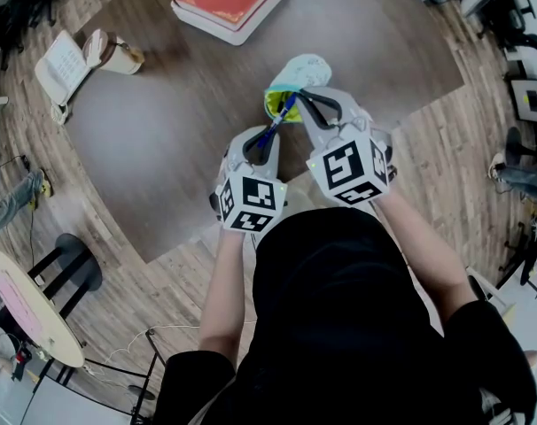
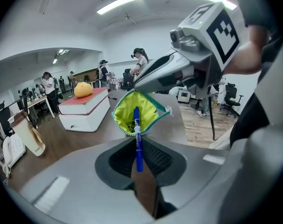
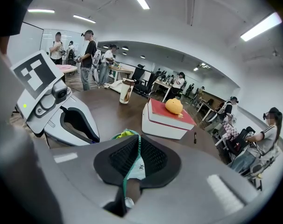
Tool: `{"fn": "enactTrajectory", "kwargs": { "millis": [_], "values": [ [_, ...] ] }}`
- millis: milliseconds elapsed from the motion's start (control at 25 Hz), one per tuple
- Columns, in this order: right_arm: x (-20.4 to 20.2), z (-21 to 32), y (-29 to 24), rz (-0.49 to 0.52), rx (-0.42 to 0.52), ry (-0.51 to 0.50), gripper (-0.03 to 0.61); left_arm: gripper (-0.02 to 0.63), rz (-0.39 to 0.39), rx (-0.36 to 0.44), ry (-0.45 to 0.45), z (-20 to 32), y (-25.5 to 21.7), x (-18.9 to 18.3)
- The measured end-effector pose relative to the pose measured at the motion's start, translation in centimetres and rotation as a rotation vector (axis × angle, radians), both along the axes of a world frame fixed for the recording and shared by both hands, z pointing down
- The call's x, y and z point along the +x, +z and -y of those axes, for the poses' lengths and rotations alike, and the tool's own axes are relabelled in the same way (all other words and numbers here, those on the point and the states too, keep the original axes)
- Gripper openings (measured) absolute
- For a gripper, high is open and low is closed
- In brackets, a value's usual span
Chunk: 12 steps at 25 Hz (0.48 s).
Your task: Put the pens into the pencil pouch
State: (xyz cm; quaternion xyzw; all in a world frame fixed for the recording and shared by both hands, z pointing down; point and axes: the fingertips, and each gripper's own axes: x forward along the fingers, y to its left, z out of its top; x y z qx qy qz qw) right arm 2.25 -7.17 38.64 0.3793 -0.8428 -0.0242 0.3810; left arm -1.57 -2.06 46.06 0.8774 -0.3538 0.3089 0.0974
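Left gripper (image 2: 139, 154), clamped on a blue pen (image 2: 137, 141), points it at the mouth of the pouch (image 2: 123, 115), whose rim the right gripper (image 3: 131, 166) pinches; a sagging rim could deflect the tip.

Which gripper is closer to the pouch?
Right. The right gripper grips the pouch by its edge; the left gripper holds a pen aimed into its opening, just short.

My left gripper (image 2: 139, 158) has its jaws clamped on a blue pen (image 2: 138, 141), tip poking into the pencil pouch (image 2: 125, 118), yellow lining gaping wide. The right gripper (image 2: 146, 80) pinches the pouch's top rim. A red book (image 2: 83, 107) with something orange (image 2: 83, 89) on top sits toward the table's (image 2: 71, 134) far left edge.
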Motion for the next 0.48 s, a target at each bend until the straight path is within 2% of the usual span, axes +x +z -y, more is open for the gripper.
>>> {"fn": "enactTrajectory", "kwargs": {
  "millis": [480],
  "values": [
    [0.1,0.5,-0.1,0.001,-0.003,0.009,0.025,0.038,-0.01,0.014,0.03,1.2,-0.5,1.2]
  ]
}}
